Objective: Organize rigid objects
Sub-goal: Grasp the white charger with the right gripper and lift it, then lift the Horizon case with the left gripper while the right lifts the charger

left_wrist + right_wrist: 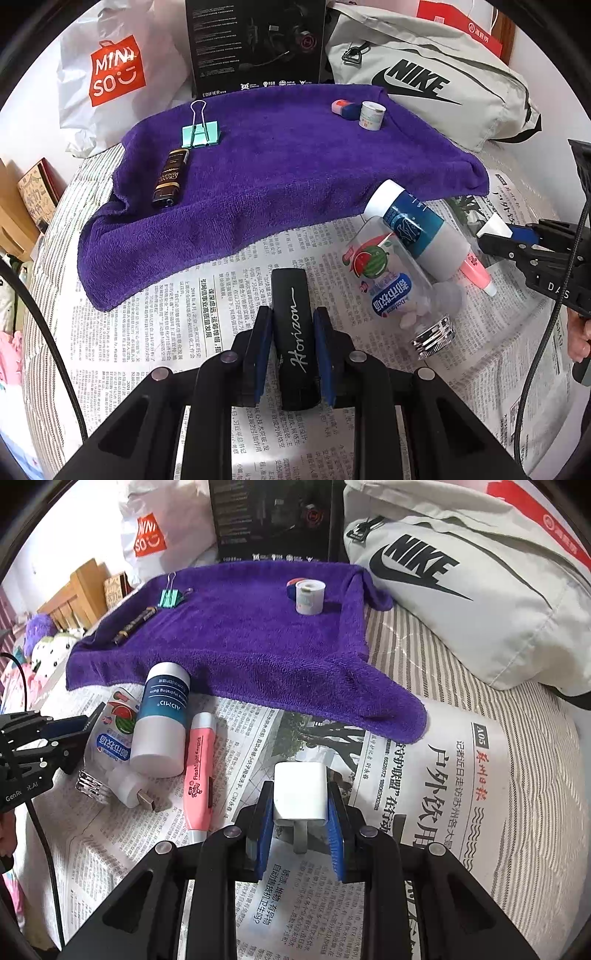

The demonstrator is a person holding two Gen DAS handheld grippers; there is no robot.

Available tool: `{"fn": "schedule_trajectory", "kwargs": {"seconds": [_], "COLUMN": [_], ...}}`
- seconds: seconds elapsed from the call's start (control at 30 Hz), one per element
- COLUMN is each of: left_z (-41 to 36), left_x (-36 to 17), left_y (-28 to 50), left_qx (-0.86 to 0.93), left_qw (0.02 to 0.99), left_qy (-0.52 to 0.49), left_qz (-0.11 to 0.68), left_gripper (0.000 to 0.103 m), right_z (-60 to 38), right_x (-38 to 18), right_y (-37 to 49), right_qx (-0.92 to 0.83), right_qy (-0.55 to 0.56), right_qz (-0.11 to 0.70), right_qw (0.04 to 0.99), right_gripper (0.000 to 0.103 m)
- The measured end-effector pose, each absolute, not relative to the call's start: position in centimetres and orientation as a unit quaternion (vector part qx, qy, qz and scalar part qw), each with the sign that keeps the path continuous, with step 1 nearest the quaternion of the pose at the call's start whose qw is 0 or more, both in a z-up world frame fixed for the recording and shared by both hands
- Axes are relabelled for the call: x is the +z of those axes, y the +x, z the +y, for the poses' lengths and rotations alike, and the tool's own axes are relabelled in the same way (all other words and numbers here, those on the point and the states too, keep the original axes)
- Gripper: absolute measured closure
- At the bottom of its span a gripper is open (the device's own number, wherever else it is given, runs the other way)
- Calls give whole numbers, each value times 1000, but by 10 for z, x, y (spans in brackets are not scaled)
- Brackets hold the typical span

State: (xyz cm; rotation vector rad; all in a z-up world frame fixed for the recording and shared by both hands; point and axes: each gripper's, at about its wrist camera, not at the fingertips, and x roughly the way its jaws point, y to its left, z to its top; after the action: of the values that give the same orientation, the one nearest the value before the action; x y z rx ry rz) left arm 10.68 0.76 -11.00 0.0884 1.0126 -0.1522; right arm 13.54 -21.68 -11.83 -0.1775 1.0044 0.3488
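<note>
I find my left gripper (pixel 291 343) clamped on a black case (pixel 295 332) above the newspaper (pixel 207 314), near the purple towel's (pixel 277 166) front edge. My right gripper (pixel 300 812) is clamped on a white charger (pixel 300 792) over the newspaper's right part. On the towel lie a green clip (pixel 201 134), a lighter (pixel 170 177) and a small white jar (pixel 371 115) by its far right corner.

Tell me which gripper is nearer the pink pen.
Right. The right gripper, shut on a white plug, sits just beside the pink pen; the left gripper, holding a black case, is beyond the bottles.
</note>
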Motion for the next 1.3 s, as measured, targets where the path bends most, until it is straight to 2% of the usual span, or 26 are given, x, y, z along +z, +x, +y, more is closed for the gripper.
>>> {"fn": "schedule_trajectory", "kwargs": {"seconds": [0.4, 1.3], "left_z": [7, 7], "left_x": [-114, -113], "left_y": [91, 88], "left_qx": [-59, -55], "left_qw": [896, 904], "left_qy": [35, 35], "left_qz": [439, 423], "left_gripper": [80, 80], "right_z": [-219, -219], "right_x": [-123, -123], "right_y": [119, 120], "right_qx": [163, 163], "right_qy": [-80, -78], "right_qz": [420, 419], "right_qw": [889, 890], "right_gripper": [76, 76]}}
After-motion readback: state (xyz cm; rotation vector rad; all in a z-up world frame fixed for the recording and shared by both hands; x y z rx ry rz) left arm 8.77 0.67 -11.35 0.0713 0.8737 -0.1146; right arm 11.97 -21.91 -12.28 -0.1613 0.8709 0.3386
